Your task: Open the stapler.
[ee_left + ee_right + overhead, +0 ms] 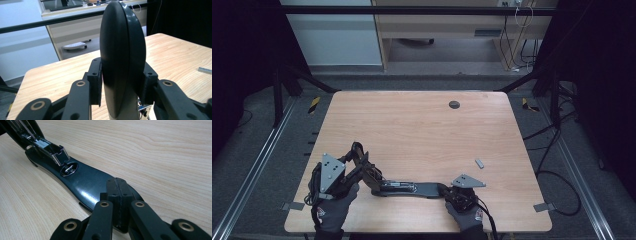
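A black stapler (404,187) lies swung open near the table's front edge. Its flat base (82,180) rests on the wood, with the metal anvil (68,168) and the staple channel (47,147) showing. My left gripper (362,166) is shut on the stapler's raised top arm (122,50), one pad pressing each side of it. My right gripper (119,188) is shut, pads together with nothing between them, and its tips rest on the front end of the base. Gloved hands hold both grippers at the bottom of the high view.
A small strip of staples (479,163) lies on the wooden table (422,130) to the right of the stapler, and it also shows at the right edge as a grey staple strip (205,70). A round cable hole (454,104) sits near the far edge.
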Demonstrator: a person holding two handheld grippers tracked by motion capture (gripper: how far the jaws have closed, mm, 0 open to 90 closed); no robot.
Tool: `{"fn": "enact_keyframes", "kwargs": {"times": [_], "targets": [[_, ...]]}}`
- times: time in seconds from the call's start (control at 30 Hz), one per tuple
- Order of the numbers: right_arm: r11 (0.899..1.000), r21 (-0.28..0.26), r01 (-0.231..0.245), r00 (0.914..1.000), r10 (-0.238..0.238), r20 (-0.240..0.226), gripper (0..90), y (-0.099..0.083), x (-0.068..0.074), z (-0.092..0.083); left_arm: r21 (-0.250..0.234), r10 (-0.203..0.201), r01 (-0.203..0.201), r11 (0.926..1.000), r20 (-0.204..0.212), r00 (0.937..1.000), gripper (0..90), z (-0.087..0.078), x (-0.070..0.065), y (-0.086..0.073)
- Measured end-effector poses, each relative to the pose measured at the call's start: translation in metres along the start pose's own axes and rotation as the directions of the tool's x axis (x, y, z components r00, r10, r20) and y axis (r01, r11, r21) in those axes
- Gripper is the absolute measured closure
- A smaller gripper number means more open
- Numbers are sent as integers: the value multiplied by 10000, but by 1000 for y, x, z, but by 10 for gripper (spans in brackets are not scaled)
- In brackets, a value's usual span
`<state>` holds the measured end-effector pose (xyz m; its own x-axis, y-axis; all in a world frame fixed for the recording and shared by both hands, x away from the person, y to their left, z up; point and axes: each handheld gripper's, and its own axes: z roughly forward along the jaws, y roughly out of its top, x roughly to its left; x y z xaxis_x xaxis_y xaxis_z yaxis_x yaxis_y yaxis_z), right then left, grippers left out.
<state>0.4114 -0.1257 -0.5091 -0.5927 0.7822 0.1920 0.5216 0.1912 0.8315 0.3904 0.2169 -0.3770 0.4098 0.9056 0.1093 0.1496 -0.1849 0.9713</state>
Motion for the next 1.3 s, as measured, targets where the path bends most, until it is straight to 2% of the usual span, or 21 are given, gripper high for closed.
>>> {"fn": "enact_keyframes", "kwargs": {"times": [0.23,0.37,0.4,0.43,0.47,0.7,0.73,0.77,0.9,1.13,1.23,1.3], "targets": [[10000,-8,11,10000,-11,-9,900,0,0,0,-55,-286,286,9996,-124,9995,616,-1,4,-2],[10000,7,30,10000,-30,-28,900,0,0,0,-20,-544,544,9985,-256,9982,615,-4,10,-5],[10000,5,33,10000,-33,-31,900,0,0,0,43,-732,735,9973,-490,9961,614,-6,15,-7],[10000,5,33,10000,-33,-31,900,0,0,0,43,-732,735,9973,-490,9961,614,-6,15,-7],[10000,5,23,10000,-23,-34,900,0,0,0,52,-1019,1023,9947,-556,9932,614,-8,21,-10],[10000,13,34,10000,-34,-44,900,0,0,0,38,-1519,1525,9883,-728,9857,608,-12,34,-19],[10000,13,47,10000,-47,-43,900,0,1,1,52,-1716,1725,9850,-770,9822,607,-13,38,-22],[10000,13,47,10000,-47,-43,900,0,1,1,52,-1716,1725,9850,-770,9822,604,-13,38,-22],[10000,0,82,9999,-82,-72,900,0,1,1,103,-2081,2100,9777,-951,9735,598,-15,48,-31],[10000,9,77,10000,-77,-62,900,1,2,2,36,-2442,2459,9693,-1035,9642,589,-18,56,-40],[10000,1,70,10000,-70,-66,900,1,2,2,22,-2539,2552,9669,-936,9627,587,-19,57,-42],[10000,2,68,10000,-68,-65,900,1,2,2,37,-2489,2503,9682,-933,9640,585,-20,57,-42]]}}
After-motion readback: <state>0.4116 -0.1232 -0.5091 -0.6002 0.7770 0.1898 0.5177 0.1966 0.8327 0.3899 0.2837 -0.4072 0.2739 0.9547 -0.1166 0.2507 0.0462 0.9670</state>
